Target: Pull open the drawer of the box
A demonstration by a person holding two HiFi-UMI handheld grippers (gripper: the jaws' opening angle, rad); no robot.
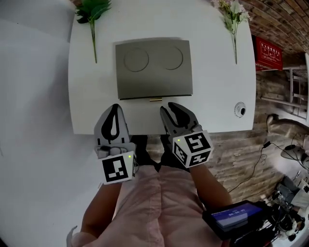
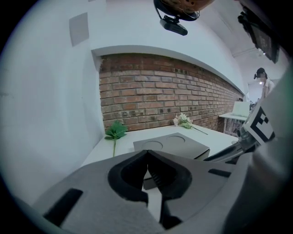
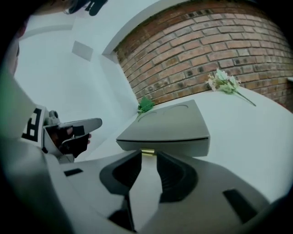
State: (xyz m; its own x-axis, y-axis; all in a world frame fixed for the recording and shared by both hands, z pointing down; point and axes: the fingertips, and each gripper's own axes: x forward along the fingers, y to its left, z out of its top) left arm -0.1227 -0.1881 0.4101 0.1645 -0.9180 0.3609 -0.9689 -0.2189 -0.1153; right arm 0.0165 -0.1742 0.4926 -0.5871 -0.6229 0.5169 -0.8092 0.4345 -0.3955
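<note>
A flat grey box with two round recesses in its lid lies on the white table. Its drawer is closed, with a small gold handle at the near front edge. My right gripper hangs just in front of that handle, open with nothing between its fingers. In the right gripper view the handle sits right beyond my right gripper, apart from its fingers. My left gripper is shut and empty, left of the handle near the table's front edge. In the left gripper view my left gripper points towards the box.
A green leafy sprig lies at the table's back left and a white flower stem at the back right. A small round fitting sits near the front right corner. Brick floor and cluttered equipment lie to the right.
</note>
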